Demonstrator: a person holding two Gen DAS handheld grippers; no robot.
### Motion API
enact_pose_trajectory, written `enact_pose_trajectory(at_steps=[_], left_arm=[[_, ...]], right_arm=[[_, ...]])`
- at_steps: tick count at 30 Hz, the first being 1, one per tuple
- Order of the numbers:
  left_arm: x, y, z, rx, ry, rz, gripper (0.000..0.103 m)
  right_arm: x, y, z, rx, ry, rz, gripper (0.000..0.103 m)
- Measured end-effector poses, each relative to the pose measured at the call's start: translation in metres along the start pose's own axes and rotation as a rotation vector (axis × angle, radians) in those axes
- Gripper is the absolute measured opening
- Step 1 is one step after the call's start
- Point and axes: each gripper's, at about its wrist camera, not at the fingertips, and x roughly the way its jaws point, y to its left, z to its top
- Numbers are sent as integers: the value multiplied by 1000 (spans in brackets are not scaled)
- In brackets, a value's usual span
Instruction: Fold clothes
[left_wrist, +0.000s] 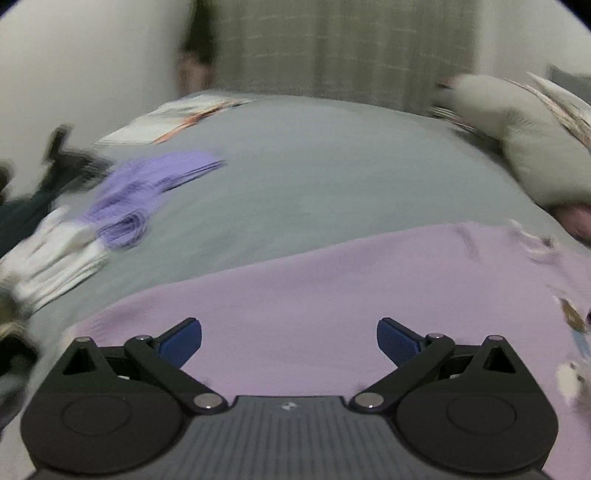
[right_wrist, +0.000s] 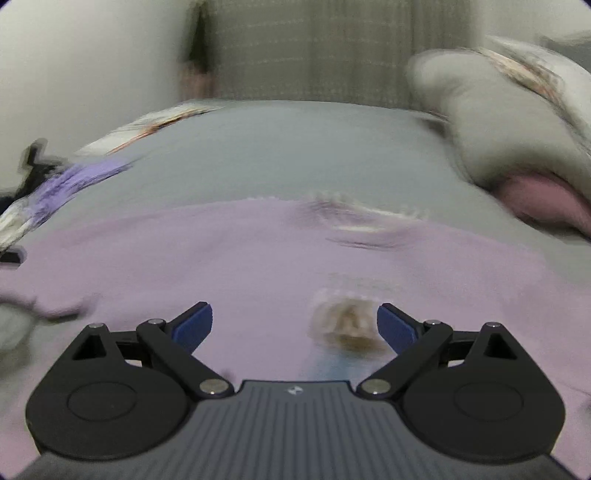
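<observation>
Both shots are pretty blurry. The lilac top (left_wrist: 332, 295) lies spread flat on the grey bed (left_wrist: 314, 166), right under and ahead of both claws. Left claw (left_wrist: 289, 341) has its blue fingers wide apart, holding nothing. Same for the right claw (right_wrist: 294, 326), with the top's print (right_wrist: 347, 325) between its fingers, nearer the right one.

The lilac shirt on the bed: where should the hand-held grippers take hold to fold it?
Probably at its near edge. The lilac shirt lies flat under both open hand-held grippers, left and right, so come in low from the near side; blur hides the hem.
</observation>
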Motion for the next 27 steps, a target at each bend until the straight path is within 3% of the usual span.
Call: enact_pose_trajectory(at_steps=[1,3,4,6,8,9,12,13,16,17,19,21,23,25,27], left_arm=[[3,-15,0,36,-5,-12,101],[13,-41,-3,96,12,-25,101],[21,-52,-6,122,34,-18,101],[35,-59,-9,134,83,12,101],[50,-58,-10,105,122,30,101],[54,-56,-8,86,123,31,101],[54,-59,-5,55,94,14,101],[51,-65,-5,63,76,-16,101],[44,-80,-9,92,55,-117,102],[44,-82,-11,85,64,-146,102],[47,-87,-13,67,85,-206,102],[51,-91,-16,81,89,-198,102],[60,-94,-18,103,95,-161,103],[69,-90,-18,83,108,-179,103],[71,-87,-16,79,101,-187,103]], right_arm=[[0,-23,-2,19,-2,-21,96],[11,-97,-16,40,83,-109,96],[18,-111,-21,48,115,-139,96],[-5,-191,-45,116,82,-48,96],[-22,-229,-45,198,78,-9,95],[-25,-238,-40,199,88,-65,95],[-31,-263,-41,135,108,-399,96],[-31,-275,-46,174,117,-448,96],[-34,-293,-49,288,69,-410,96],[-34,-285,-38,264,38,-430,96],[-32,-267,-23,196,-26,-345,96],[-14,-242,-2,55,-42,-264,96],[11,-240,-1,-9,27,-311,96],[33,-249,-7,-26,115,-319,98],[33,-270,-14,34,77,-295,100]])
